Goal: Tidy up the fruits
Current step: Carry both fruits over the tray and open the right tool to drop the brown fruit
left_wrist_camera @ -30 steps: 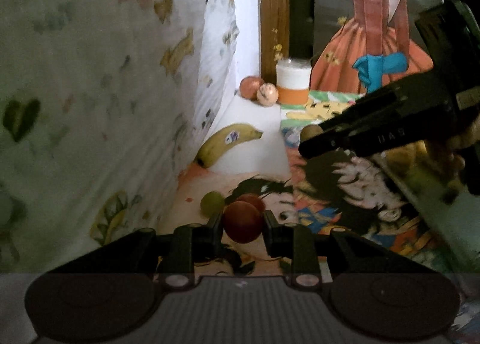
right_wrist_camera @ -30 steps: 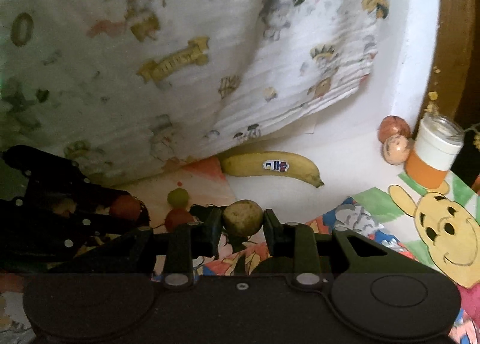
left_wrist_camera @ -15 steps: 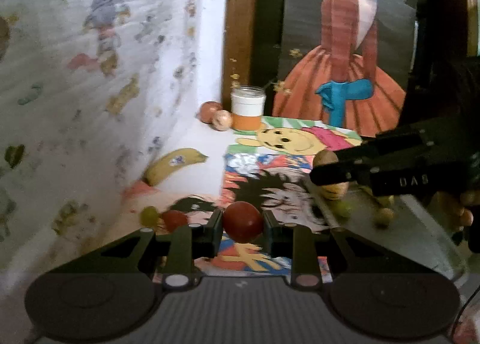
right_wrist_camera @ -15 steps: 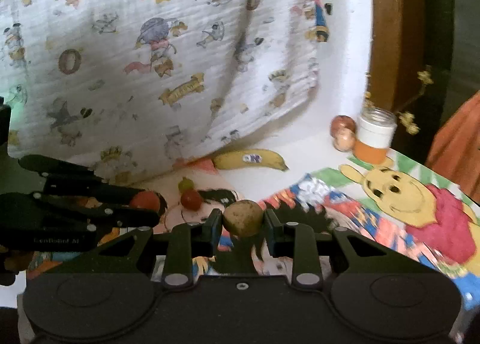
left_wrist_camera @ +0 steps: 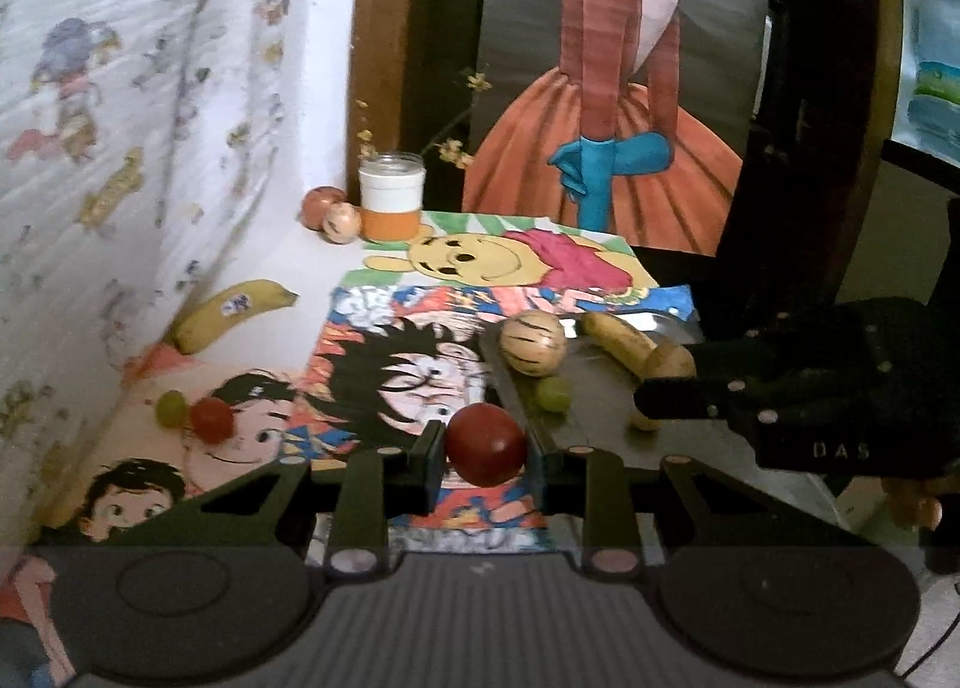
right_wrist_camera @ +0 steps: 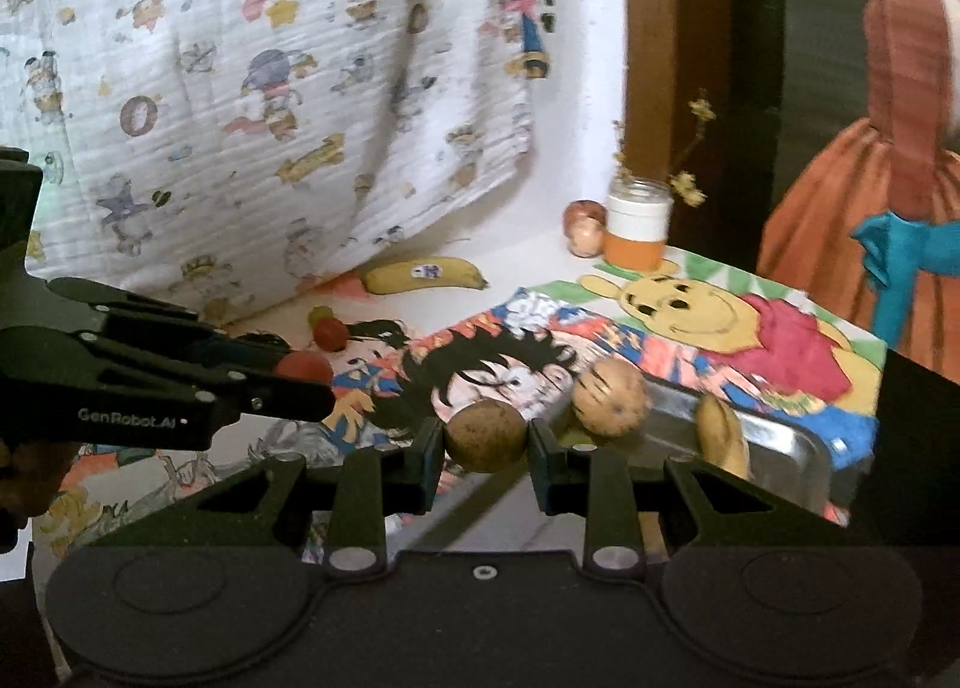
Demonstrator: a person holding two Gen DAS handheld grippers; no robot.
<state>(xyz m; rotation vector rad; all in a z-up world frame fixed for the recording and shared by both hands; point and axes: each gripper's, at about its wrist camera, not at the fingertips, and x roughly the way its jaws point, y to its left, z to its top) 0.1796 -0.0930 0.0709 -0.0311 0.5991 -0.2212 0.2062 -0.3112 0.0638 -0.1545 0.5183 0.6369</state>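
Red fruit [left_wrist_camera: 486, 444]: round, smooth and dark red, clamped between the left gripper [left_wrist_camera: 486, 451] fingers, held above the cartoon posters [left_wrist_camera: 384, 364] by the tray's near corner.
Brown fruit [right_wrist_camera: 486, 435]: round, dull and rough-skinned, gripped by the right gripper [right_wrist_camera: 486, 442] fingers beside the tray's left edge.
Tray [left_wrist_camera: 594, 406]: metal, holding a striped round fruit [left_wrist_camera: 533, 343], a long brown one (potato-like) [left_wrist_camera: 630, 349] and a green grape [left_wrist_camera: 553, 394].
Left view only: a small yellowish piece under the right gripper, on the tray.
Right view only: the far right rim of the tray [right_wrist_camera: 804, 460].
Tabletop [left_wrist_camera: 312, 268]: white, with a banana [left_wrist_camera: 231, 313], a green grape and a small red fruit [left_wrist_camera: 210, 419] touching, plus a jar [left_wrist_camera: 391, 196] with two small round fruits beside it.
Room: printed cloth [right_wrist_camera: 240, 88] behind, painting of a woman in an orange dress [left_wrist_camera: 600, 136].
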